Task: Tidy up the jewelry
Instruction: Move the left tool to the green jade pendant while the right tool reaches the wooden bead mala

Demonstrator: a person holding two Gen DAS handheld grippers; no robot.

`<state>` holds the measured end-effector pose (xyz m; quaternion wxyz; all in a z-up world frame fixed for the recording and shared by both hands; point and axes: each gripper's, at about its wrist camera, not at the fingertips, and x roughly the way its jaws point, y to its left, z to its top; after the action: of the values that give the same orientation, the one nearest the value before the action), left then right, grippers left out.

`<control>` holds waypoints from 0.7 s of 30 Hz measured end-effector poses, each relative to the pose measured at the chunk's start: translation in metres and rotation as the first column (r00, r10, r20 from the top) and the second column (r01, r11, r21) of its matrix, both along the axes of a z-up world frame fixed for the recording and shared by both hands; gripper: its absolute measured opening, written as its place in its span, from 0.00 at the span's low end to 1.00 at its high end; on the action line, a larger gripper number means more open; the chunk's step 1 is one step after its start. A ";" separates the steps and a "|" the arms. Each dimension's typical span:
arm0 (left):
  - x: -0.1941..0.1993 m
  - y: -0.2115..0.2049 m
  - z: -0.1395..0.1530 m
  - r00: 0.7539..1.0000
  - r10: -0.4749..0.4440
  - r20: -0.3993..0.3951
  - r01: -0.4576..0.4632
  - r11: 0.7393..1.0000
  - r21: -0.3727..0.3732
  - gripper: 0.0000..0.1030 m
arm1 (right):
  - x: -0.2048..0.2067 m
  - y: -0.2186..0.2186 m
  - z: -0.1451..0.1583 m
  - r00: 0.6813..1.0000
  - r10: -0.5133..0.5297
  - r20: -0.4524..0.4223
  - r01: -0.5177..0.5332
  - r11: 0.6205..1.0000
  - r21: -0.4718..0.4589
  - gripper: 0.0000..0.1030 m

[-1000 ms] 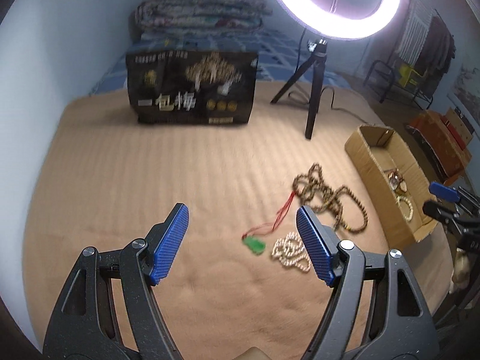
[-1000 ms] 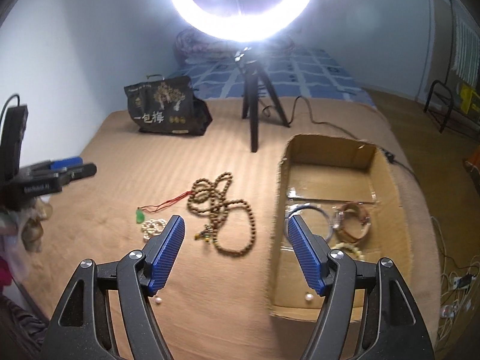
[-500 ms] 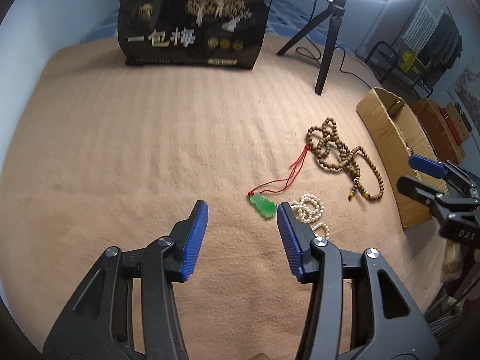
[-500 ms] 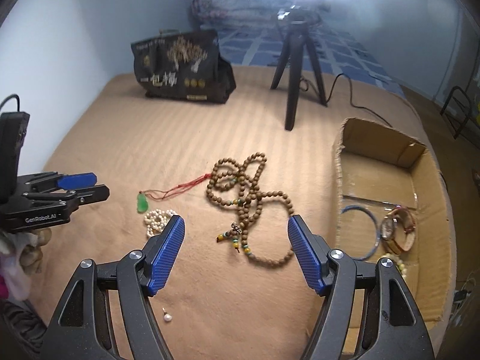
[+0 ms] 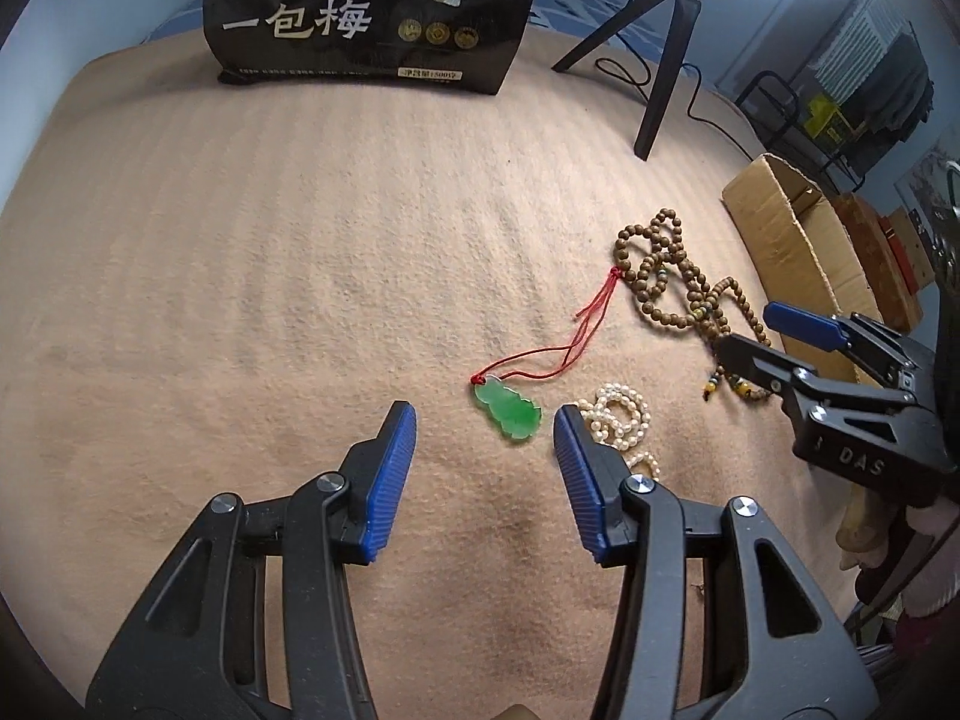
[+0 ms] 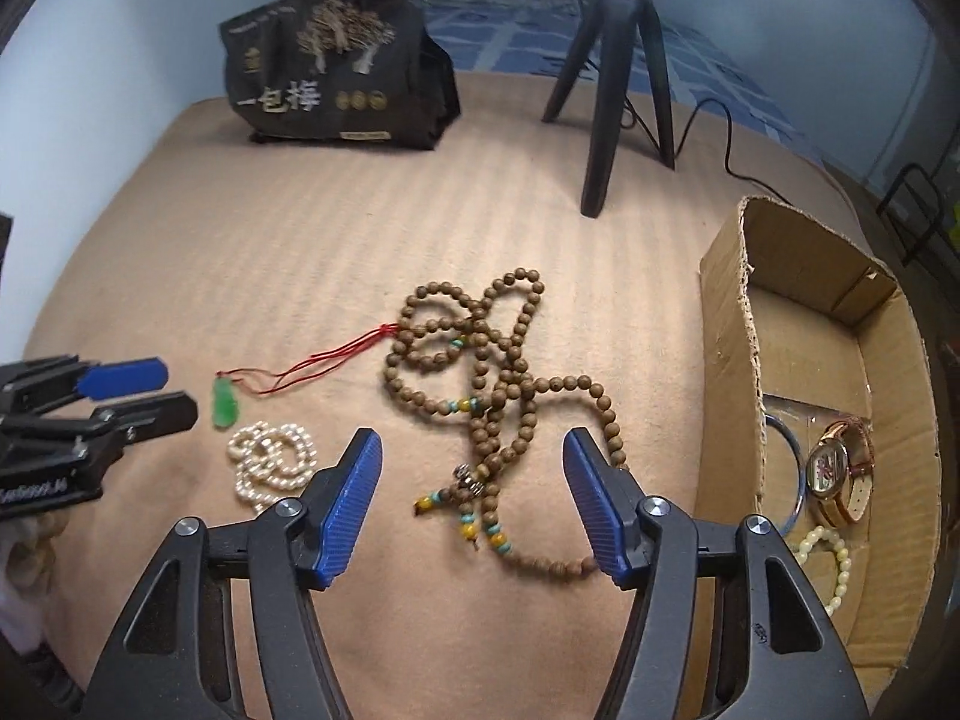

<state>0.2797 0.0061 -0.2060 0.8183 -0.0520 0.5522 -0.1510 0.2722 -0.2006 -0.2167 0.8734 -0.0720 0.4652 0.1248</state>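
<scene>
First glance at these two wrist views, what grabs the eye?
The green pendant on its red cord lies on the tan blanket just ahead of the open left gripper. The tangled wooden bead necklace sprawls before the open right gripper, beside the cardboard box holding a watch.

Green pendant: glossy, translucent stone. Prayer beads: matt wood. Box: raw corrugated cardboard. Blanket: ribbed fleecy cloth.

Around the green pendant, my left gripper has bare blanket to its left and behind. Just right of it the pearl strand crowds in; farther right lie the wooden beads and my right gripper.
</scene>
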 end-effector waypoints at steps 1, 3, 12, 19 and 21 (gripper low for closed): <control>0.001 0.000 -0.002 1.000 0.002 -0.003 -0.002 1.000 0.000 0.48 | 0.003 0.000 -0.002 1.000 -0.003 -0.006 0.003 1.000 -0.002 0.60; 0.003 -0.001 -0.005 1.000 0.006 -0.015 -0.006 1.000 -0.004 0.48 | 0.006 0.001 -0.005 1.000 -0.007 -0.012 0.007 1.000 -0.011 0.60; 0.012 -0.006 -0.016 0.999 0.023 -0.034 -0.024 1.000 -0.014 0.48 | 0.017 0.008 -0.013 1.000 -0.009 -0.023 0.008 0.999 -0.049 0.60; 0.015 -0.012 -0.019 0.999 0.027 -0.025 -0.027 1.000 0.012 0.48 | 0.023 0.009 -0.016 0.999 -0.019 -0.028 0.018 0.998 -0.061 0.60; 0.015 -0.016 -0.019 1.000 0.022 -0.019 -0.022 0.999 0.027 0.48 | 0.026 0.009 -0.017 0.999 -0.030 -0.030 0.028 0.998 -0.061 0.60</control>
<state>0.2943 -0.0098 -0.2248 0.8151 -0.0484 0.5616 -0.1340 0.2982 -0.1920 -0.2341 0.8652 -0.0900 0.4832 0.0991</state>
